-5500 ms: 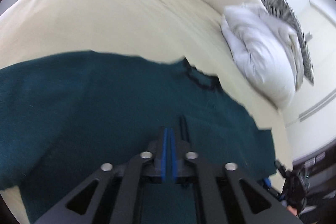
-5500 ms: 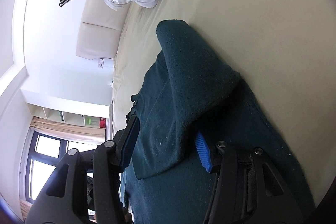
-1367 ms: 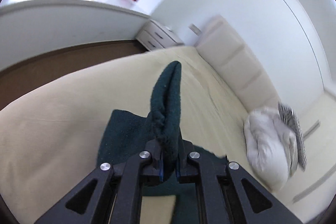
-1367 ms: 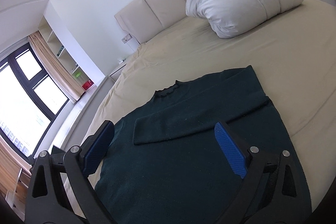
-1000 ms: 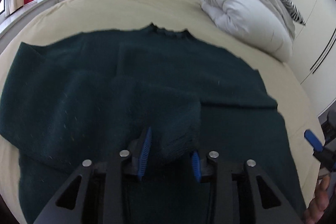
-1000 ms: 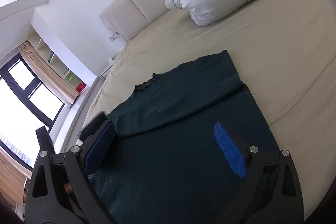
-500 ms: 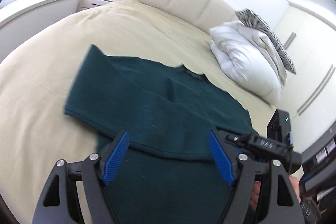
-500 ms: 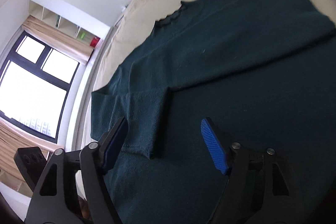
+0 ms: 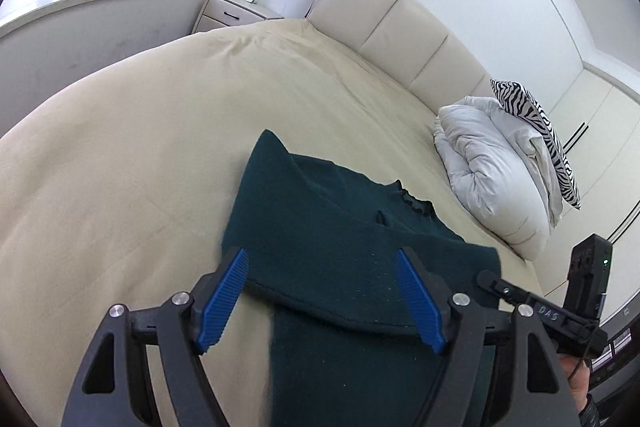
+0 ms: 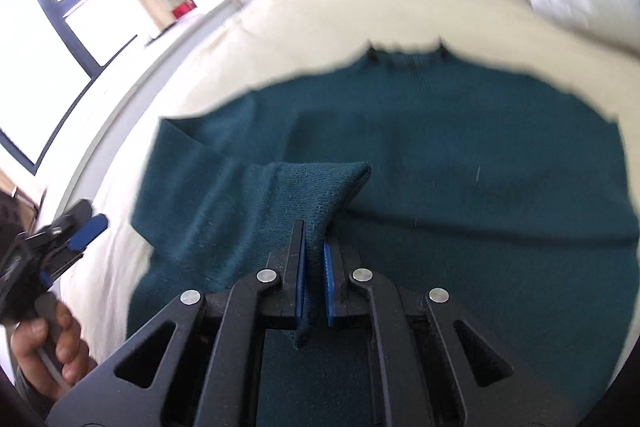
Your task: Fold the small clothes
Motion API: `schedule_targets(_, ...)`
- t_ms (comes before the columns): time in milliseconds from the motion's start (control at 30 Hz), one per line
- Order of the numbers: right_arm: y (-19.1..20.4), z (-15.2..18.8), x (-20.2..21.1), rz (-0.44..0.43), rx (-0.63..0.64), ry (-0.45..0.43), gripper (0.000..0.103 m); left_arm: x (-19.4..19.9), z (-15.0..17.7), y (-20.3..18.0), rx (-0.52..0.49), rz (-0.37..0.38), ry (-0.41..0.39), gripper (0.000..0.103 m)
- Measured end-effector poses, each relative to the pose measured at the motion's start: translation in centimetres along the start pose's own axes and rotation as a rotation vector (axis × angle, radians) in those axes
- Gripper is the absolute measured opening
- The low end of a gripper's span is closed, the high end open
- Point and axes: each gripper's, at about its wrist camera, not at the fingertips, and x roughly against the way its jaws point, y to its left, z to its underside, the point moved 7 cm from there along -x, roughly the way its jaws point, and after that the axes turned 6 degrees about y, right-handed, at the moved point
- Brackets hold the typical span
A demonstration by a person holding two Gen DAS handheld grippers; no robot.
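Note:
A dark teal knit sweater (image 9: 340, 239) lies flat on the cream bed (image 9: 140, 131), neck towards the headboard, with both sleeves folded across its body. It fills the right wrist view (image 10: 460, 167). My left gripper (image 9: 320, 295) is open and empty, held above the sweater's left side. My right gripper (image 10: 314, 259) is shut on the cuff end of the left sleeve (image 10: 320, 187), lifting it in a small peak over the sweater's middle. The left gripper also shows at the left edge of the right wrist view (image 10: 80, 227), held in a hand.
A white duvet with a zebra-print pillow (image 9: 504, 167) lies at the bed's right by the padded headboard (image 9: 400, 31). A nightstand (image 9: 236, 13) and a low white ledge (image 9: 92, 27) stand left of the bed. Windows and shelves are beyond.
My left gripper let go of the folded sleeve, opened wide and drew back to the left. My right gripper moved in over the sweater and closed on that sleeve's cuff end.

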Motion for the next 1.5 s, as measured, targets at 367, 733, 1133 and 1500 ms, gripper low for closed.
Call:
schedule_targets(367,-13.3,-5.4,0.2,0.079,-0.115,-0.025,0.006,-5.8,-4.4,0.5,-0.023,-0.059,0.054,0.079)
schedule_targets(733,-17.1,-3.1,-3.9,-0.006,-0.208,0.02,0.006,-15.0,-6.8,1.4,-0.053,-0.188,0.217,0.067)
schedule_targets(1133,-17.4,-0.6,-1.9,0.006,-0.307,0.031,0.006,-15.5,-8.0,0.8,-0.15,-0.217,0.173,0.007)
schedule_targets(1500,-18.0,-0.3,-3.4,-0.05,-0.406,0.125,0.01,-14.7,-7.5,2.8,-0.113,-0.216,0.152,0.028)
